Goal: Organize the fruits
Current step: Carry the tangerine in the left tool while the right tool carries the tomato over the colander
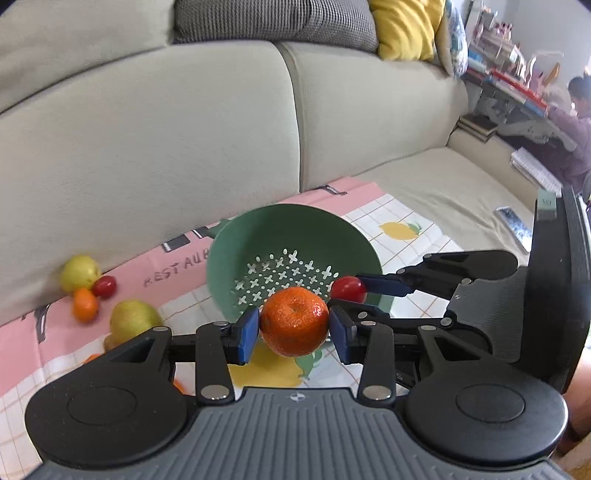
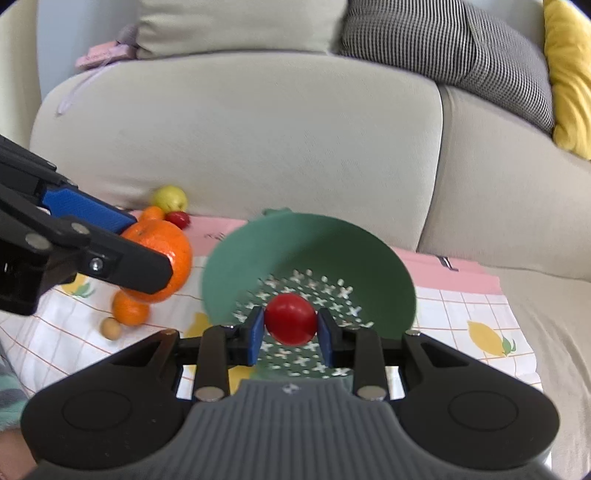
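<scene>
My left gripper (image 1: 293, 326) is shut on an orange mandarin (image 1: 294, 321), held above the near rim of a green colander (image 1: 258, 229). My right gripper (image 2: 290, 325) is shut on a small red tomato (image 2: 290, 319) over the colander (image 2: 314, 240); it also shows in the left wrist view (image 1: 347, 297) with the tomato (image 1: 348, 288). The left gripper (image 2: 147, 254) with the mandarin (image 2: 173, 247) appears at the left of the right wrist view. Loose fruit lies on the mat: a yellow apple (image 1: 79, 272), a red tomato (image 1: 104, 286), a small mandarin (image 1: 85, 304) and a pear (image 1: 133, 319).
The colander sits tilted on a pink and checked mat (image 1: 406, 229) on a beige sofa (image 1: 184, 147). Another mandarin (image 2: 130, 308) and a small tan fruit (image 2: 110, 328) lie on the mat. Cushions (image 1: 273, 18) line the sofa back. A person sits at a desk (image 1: 576, 122) at far right.
</scene>
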A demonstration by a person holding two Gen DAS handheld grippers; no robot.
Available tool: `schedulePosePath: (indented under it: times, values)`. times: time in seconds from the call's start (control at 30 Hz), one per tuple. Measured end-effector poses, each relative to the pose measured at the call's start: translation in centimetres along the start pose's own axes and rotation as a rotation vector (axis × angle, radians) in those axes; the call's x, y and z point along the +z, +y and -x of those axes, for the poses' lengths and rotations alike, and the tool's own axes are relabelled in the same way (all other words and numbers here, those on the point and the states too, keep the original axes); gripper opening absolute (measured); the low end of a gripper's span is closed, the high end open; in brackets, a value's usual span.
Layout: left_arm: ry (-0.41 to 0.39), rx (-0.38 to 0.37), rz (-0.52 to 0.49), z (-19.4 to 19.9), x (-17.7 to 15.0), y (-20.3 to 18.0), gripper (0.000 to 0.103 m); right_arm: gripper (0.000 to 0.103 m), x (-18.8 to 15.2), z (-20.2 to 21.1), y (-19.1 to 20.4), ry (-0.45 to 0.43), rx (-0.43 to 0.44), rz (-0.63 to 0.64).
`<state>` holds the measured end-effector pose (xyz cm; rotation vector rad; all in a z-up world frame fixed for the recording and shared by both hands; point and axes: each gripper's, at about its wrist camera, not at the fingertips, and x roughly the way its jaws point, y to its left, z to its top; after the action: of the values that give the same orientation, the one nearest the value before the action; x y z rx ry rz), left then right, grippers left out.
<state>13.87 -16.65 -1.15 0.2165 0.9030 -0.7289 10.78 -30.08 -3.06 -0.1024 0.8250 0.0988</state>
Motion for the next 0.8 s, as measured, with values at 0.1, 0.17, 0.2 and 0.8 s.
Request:
schedulePosePath:
  times: [0.1, 0.17, 0.2, 0.8]
  values:
    - [0.042, -0.003, -0.012, -2.1, 1.0, 0.1, 0.046, 0.028, 0.6, -1.8, -0.9, 0.056, 0.023, 0.004]
    - [0.070, -0.014, -0.010, -3.5, 1.4, 0.2, 0.046, 0.028, 0.9, -3.2, -1.2, 0.089, 0.031, 0.009]
    - [0.082, -0.020, -0.004, -4.1, 1.6, 0.3, 0.046, 0.028, 1.0, -3.8, -1.3, 0.106, 0.037, 0.012]
    - [0.271, -0.042, 0.012, -9.4, 1.5, 2.7, 0.046, 0.028, 0.5, -9.7, -1.1, 0.342, 0.188, 0.048]
